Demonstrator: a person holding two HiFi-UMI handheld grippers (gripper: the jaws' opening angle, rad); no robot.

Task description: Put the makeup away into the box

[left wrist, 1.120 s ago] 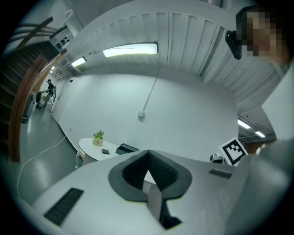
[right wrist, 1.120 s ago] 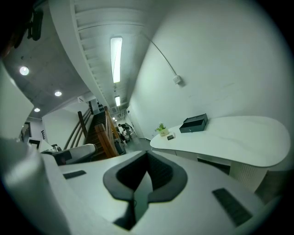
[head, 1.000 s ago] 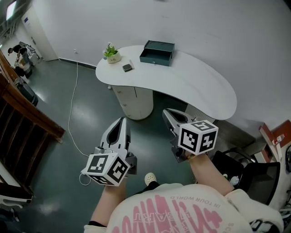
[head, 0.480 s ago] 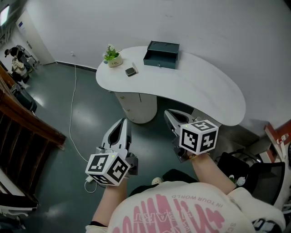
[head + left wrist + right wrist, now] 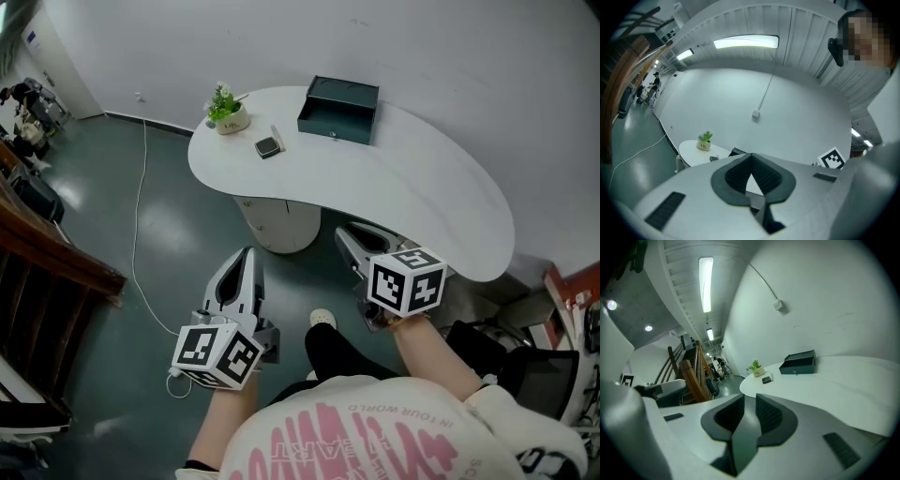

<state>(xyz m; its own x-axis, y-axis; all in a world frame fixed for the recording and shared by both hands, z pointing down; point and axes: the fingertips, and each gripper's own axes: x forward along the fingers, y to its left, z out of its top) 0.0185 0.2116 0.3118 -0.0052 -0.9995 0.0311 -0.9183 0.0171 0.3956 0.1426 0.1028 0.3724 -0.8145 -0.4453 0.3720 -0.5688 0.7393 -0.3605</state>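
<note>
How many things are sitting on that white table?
4: potted plant at the left end, dark compact and slim pale stick beside it, dark box at the back. The box may hide more.

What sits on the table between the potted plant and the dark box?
A dark compact and a slim white tube, slightly nearer the person than the potted plant and box; clearest in the head view.

One table, one box, one potted plant, one dark compact.
</note>
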